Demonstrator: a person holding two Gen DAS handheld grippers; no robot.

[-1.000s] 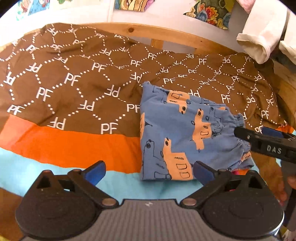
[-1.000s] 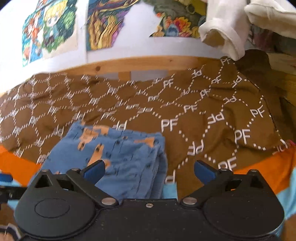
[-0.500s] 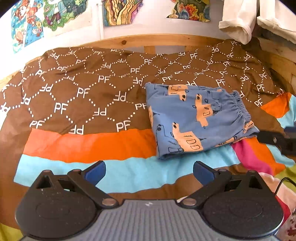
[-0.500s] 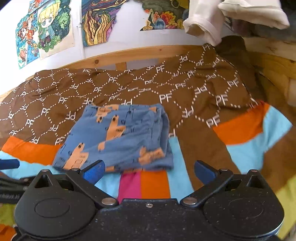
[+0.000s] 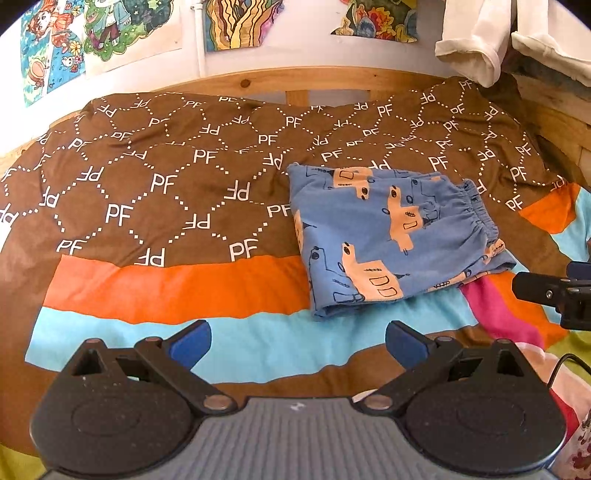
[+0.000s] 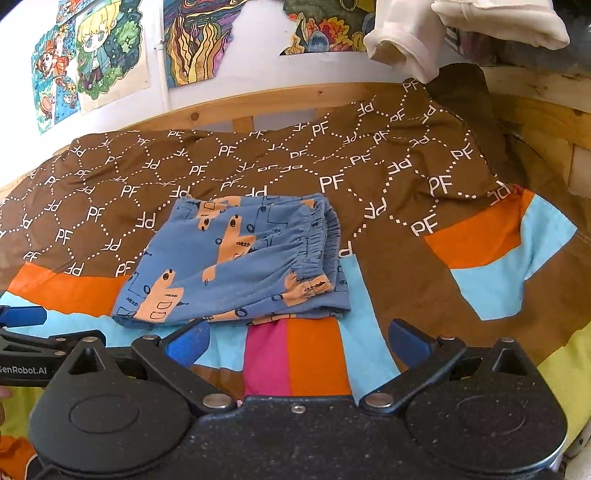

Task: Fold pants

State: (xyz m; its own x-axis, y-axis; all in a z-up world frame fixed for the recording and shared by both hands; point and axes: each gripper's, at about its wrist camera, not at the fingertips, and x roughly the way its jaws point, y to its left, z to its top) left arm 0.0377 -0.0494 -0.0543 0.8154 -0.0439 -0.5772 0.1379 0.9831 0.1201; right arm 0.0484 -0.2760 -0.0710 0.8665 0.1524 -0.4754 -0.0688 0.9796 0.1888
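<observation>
Blue pants printed with orange vehicles lie folded into a compact rectangle on the patterned bedspread, waistband to the right. In the right wrist view the same pants sit just beyond the fingers, waistband at the right. My left gripper is open, held back from the pants with nothing between its blue pads. My right gripper is open too, hovering short of the pants' near edge. Part of the right gripper shows at the left view's right edge, and the left gripper's finger at the right view's left edge.
A wooden bed frame runs behind the bedspread, with posters on the white wall. White garments hang at the upper right. A wooden side board borders the bed on the right.
Both grippers have pulled back and up from the folded pants, so more of the bedspread shows. The pants lie still in the same place.
</observation>
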